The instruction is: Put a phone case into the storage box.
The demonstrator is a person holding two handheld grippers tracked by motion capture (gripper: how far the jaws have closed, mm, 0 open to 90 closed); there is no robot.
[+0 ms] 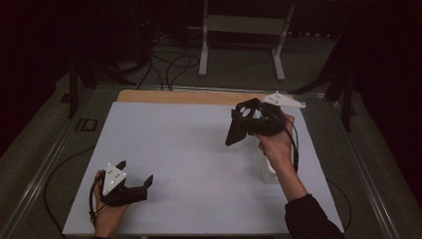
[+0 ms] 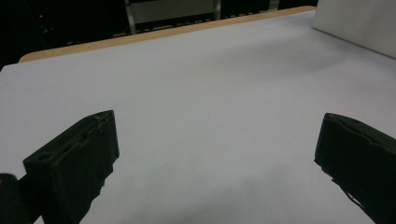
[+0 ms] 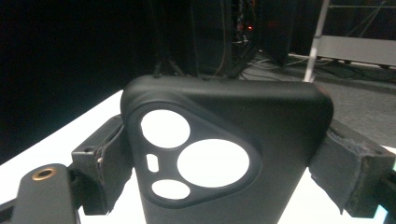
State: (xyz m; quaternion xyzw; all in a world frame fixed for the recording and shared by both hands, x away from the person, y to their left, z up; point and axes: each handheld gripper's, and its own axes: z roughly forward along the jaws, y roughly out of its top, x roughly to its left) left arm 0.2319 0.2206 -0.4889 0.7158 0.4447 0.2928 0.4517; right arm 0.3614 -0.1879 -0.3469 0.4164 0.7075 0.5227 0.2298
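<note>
Right claw [image 1: 238,130]: we've got it lifted above the far right part of the counter [image 1: 189,149], and it's clamped on a black phone case [image 1: 237,127].
Grip detail: in the right gripper view the two jaws press on the case's [image 3: 261,140] left and right edges, so it's squeezed from both sides, nothing loose that we can see.
Phone case: held up in the air, well off the counter, hanging down and a bit tilted from the claw in the high view. It's the soft shell kind with a rounded triangular camera cutout, and we can see light surface through the holes.
Left claw [image 1: 135,174]: sitting low at the near left corner of the counter in our left hand [image 1: 107,211], jaws spread wide with nothing between them.
Left gripper view: both jaws stand far apart at the bottom corners, with bare white counter [image 2: 210,116] between them.
Right hand [image 1: 276,144]: wrapped round the gripper body, dark sleeve [image 1: 311,219] coming in from the bottom right.
Clear thing [image 1: 268,172]: some pale see-through object sits on the counter just under our right wrist; can't tell what it is.
Gap between claws: well apart, one at each side.
Counter: white sheet with a wooden strip [image 1: 184,96] along the far edge.
</note>
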